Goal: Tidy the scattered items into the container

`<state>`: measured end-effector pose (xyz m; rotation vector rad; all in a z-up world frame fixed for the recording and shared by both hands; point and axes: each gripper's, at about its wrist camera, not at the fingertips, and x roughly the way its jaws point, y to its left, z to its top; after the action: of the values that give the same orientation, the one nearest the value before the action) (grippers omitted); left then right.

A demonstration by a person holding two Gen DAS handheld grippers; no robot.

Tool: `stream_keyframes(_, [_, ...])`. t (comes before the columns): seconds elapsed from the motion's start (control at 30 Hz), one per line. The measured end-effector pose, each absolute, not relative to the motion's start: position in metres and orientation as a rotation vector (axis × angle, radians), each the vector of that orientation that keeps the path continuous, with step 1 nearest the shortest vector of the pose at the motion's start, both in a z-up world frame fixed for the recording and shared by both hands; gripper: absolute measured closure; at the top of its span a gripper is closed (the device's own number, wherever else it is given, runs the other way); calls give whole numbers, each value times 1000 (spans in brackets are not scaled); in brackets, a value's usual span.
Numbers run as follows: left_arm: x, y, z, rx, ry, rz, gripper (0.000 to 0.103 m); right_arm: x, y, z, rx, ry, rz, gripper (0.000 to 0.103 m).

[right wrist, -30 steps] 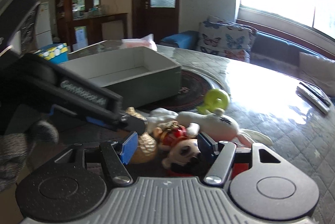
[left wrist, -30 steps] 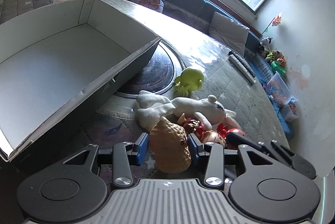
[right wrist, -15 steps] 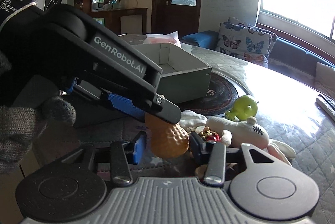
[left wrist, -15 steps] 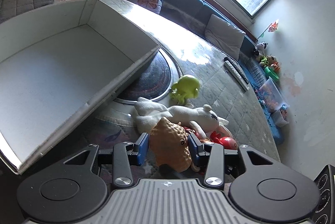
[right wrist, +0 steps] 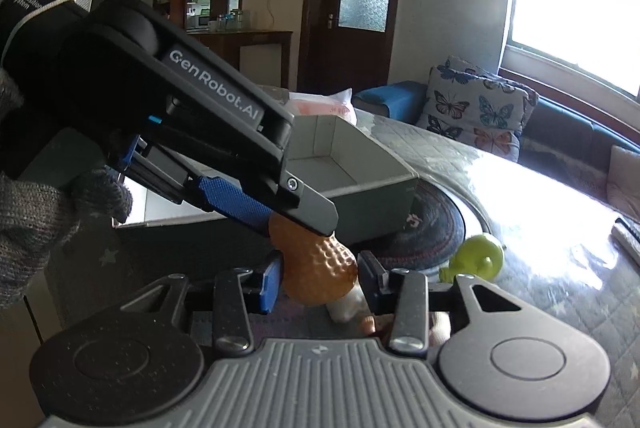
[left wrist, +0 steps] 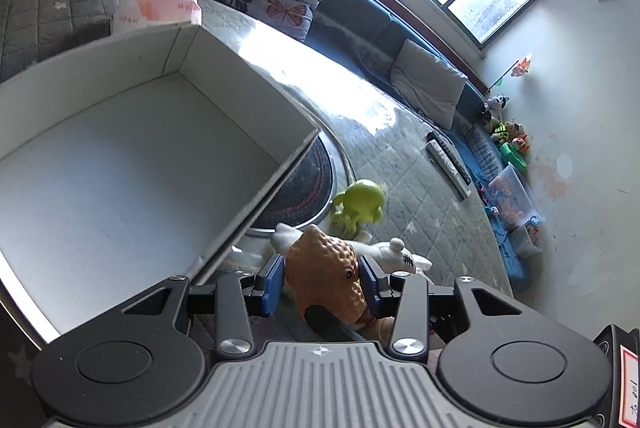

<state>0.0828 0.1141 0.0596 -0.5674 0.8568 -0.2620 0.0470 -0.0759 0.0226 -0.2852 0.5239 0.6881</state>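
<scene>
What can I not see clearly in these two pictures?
- Left wrist view: the orange toy, held in the left gripper, hides most of the white plush.
- Right wrist view: that gripper covers much of the box.
- Right wrist view: pieces below the orange toy, too cut off to name.

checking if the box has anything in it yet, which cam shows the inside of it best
The left wrist view: it looks down into the open box, showing its whole white floor bare of toys. The right wrist view sees the same box from the side; only the far inner corner shows, and the left tongs cover the near part.
</scene>
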Motion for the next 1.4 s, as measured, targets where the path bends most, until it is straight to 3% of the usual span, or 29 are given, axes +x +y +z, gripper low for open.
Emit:
stream_keyframes(0.1, [85,120,62,-578,856,-268,59,55,-69,25,-285,516,694,55])
stream_keyframes(0.23, [91,130,66,-579,846,-243,59,57,-61,27,-296,511,718,61])
stream_keyframes(0.63, [129,174,92,-603,758,-167,59,104,-14,49,-314,472,763,62])
stream_keyframes(1.03, [187,208,43,-690,825,-51,60,191,32,14,-261,683,783,62])
stream_keyframes(1.4, [198,210,24,-690,865,-21,60,201,45,-6,-328,740,725,62])
